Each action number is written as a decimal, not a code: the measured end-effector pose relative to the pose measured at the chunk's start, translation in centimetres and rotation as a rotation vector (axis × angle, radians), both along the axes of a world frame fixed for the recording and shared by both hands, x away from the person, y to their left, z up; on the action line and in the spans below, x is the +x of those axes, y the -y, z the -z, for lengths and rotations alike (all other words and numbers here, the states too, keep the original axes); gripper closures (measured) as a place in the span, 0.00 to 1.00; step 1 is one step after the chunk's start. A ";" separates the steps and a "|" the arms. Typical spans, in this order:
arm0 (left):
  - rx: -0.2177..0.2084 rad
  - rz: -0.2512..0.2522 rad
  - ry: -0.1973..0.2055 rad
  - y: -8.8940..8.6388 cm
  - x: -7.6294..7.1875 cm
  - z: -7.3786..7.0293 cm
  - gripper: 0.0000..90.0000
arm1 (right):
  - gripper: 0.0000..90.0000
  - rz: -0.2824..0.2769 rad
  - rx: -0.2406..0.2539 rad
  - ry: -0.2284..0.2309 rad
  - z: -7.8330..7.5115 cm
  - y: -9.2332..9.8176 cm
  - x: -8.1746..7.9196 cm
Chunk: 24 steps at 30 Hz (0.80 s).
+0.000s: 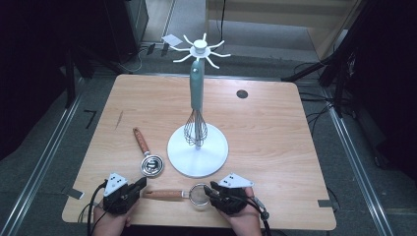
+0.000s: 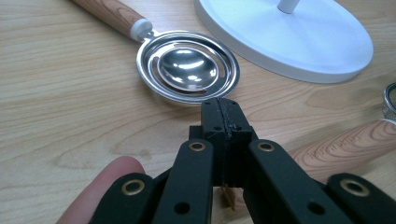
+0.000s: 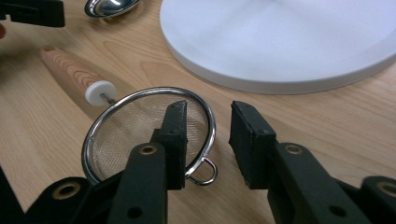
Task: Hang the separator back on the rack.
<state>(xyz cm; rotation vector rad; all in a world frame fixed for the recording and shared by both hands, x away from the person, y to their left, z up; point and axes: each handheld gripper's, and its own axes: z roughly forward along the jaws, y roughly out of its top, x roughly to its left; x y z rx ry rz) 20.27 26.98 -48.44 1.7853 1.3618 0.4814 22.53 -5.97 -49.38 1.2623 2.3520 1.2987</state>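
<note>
Risk first: my right gripper [image 3: 208, 140] has its fingers spread apart, one finger over the mesh of the small wood-handled strainer [image 3: 140, 128] and the other outside its steel rim, near the little hanging loop. If I close from here I judge the thin round rim could slip sideways out of the pinch, or the strainer could pivot on the bench [image 1: 275, 128] and swing its handle toward my left gripper [image 1: 135, 189]. The white stand base [image 3: 289, 42] sits just beside the strainer, so a skid could knock into it and rock the tall stand [image 1: 198, 98], where a whisk [image 1: 195, 129] hangs.

Pose next: both hands come in from the near edge of the bench, low and close to the surface. My left gripper has its fingers pressed together with nothing between them, pointing toward the metal egg separator [image 2: 187, 70], which lies flat just ahead of the tips without touching them. The strainer's wooden handle runs between the two grippers. My right gripper angles forward and down over the strainer bowl, near the front middle of the bench.
</note>
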 end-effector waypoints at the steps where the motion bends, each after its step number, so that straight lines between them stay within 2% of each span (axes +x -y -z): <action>1: 0.001 0.003 0.003 0.1 0.0 0.0 1.00 | 0.78 -0.004 0.001 -0.003 0.0 0.0 0.0; 3: 0.000 0.011 0.003 0.3 0.0 0.1 1.00 | 0.84 -0.004 -0.005 -0.010 0.1 -0.1 0.0; 7: 0.029 0.037 0.017 0.5 0.1 0.1 1.00 | 0.92 0.021 -0.001 -0.026 0.2 0.0 0.1; 9: 0.033 0.037 0.017 0.5 0.1 0.1 0.99 | 0.93 0.040 -0.013 -0.013 0.1 0.0 0.2; 16: 0.040 0.042 0.018 0.4 -0.2 0.1 0.96 | 0.93 0.151 -0.045 -0.016 -0.3 0.8 0.2; 18: 0.040 0.040 0.020 0.4 -0.3 0.1 0.97 | 0.93 0.161 -0.044 -0.015 -0.3 1.0 0.3; 20: 0.045 0.041 0.012 0.5 -0.3 0.1 0.99 | 0.90 0.154 -0.037 -0.015 -0.3 1.2 0.4; 22: 0.049 0.043 -0.002 0.7 -0.3 0.2 1.00 | 0.77 0.127 -0.016 -0.001 -0.4 1.2 0.5; 24: 0.054 0.040 -0.011 0.8 -0.2 0.3 1.00 | 0.74 0.119 -0.024 0.029 -0.8 1.1 0.3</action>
